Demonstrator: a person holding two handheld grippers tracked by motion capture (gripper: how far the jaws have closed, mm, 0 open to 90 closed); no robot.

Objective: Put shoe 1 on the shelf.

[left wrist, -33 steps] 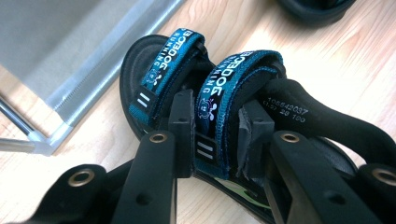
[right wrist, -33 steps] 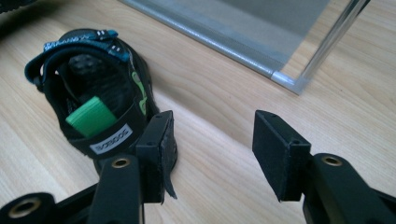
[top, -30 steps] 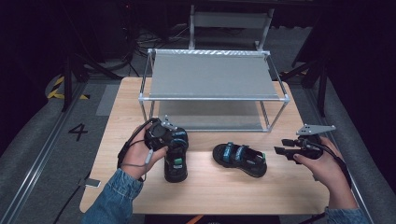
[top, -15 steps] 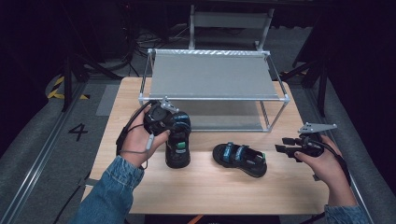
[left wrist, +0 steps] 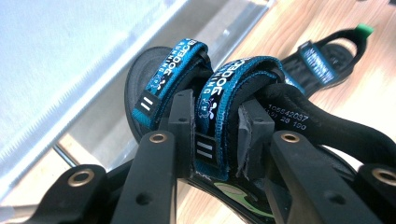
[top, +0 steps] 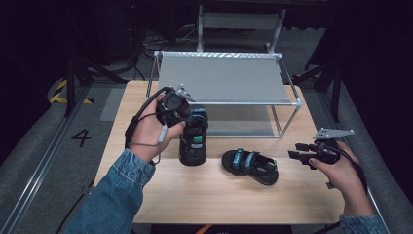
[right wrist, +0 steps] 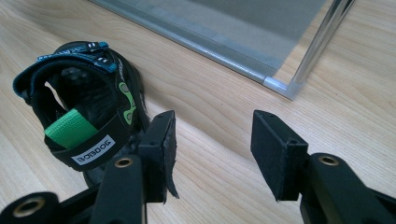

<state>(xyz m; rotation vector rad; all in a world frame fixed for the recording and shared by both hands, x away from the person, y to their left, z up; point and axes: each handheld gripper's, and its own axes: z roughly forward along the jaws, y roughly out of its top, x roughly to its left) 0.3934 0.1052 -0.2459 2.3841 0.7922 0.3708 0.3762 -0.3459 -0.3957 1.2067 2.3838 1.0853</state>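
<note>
Two sandals noted, black w/ blue straps. Held sandal (top: 194,139) clamped in left gripper (top: 176,108), hanging toe-down, raised off table (top: 146,204) near front-left of rack (top: 224,78); whether toe meets wood, cannot tell. Left gripper view: pads (left wrist: 181,122) pressed on either side of one blue printed strap (left wrist: 215,116), second strap (left wrist: 169,74) just beside, outside the grip; black sole (left wrist: 327,126) running off to right. Left hand (top: 151,134) wrapped round gripper body, denim sleeve (top: 114,195) below. Other sandal (top: 251,165) lying flat on table, centre-front, well apart from held one, green tab (right wrist: 70,127) at heel strap. Right gripper (top: 298,155) low over table near right edge, aimed toward lying sandal, not touching. Right gripper view: jaws wide apart, nothing between, bare wood in gap; left pad (right wrist: 161,140) close beside sandal heel. Rack: two-tier metal frame w/ grey shelves, standing on rear half of table; corner post (right wrist: 322,44) ahead of right gripper.
</note>
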